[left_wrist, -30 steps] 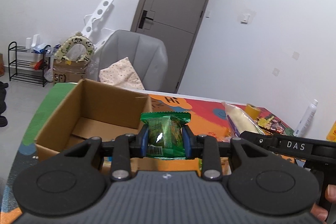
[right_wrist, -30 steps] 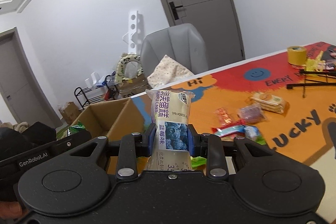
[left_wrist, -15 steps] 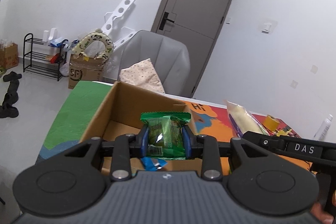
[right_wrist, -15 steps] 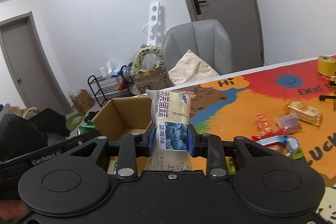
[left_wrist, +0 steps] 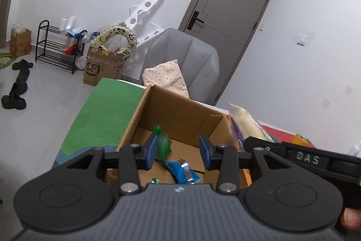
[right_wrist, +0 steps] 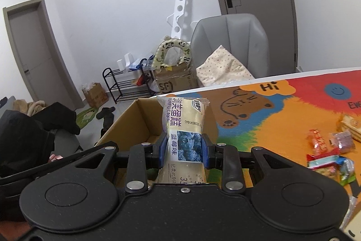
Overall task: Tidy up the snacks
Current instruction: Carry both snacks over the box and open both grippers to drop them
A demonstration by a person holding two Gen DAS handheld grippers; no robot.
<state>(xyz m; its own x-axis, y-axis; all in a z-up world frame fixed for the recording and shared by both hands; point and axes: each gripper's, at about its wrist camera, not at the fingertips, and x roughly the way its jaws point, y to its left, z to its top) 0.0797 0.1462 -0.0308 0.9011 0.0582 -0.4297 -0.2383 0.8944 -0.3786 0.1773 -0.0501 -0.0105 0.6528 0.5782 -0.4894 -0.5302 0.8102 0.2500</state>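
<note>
An open cardboard box (left_wrist: 180,110) stands at the table's left end. My left gripper (left_wrist: 178,148) is open above it. A green snack packet (left_wrist: 163,144) is blurred beside its left finger, over the box floor. A blue packet (left_wrist: 182,171) lies in the box. My right gripper (right_wrist: 185,148) is shut on a cream blueberry cake packet (right_wrist: 183,125), held upright near the box's (right_wrist: 135,123) right wall. That packet also shows in the left wrist view (left_wrist: 246,125).
Several loose snack packets (right_wrist: 327,150) lie on the colourful table mat (right_wrist: 259,110) at the right. A grey chair (left_wrist: 187,60) with a cushion stands behind the table. A shoe rack (left_wrist: 58,46) and an SF box (left_wrist: 103,67) are on the floor.
My left gripper has opened and the green packet has left its jaws over the box. My right gripper has moved left toward the box with the cake packet.
</note>
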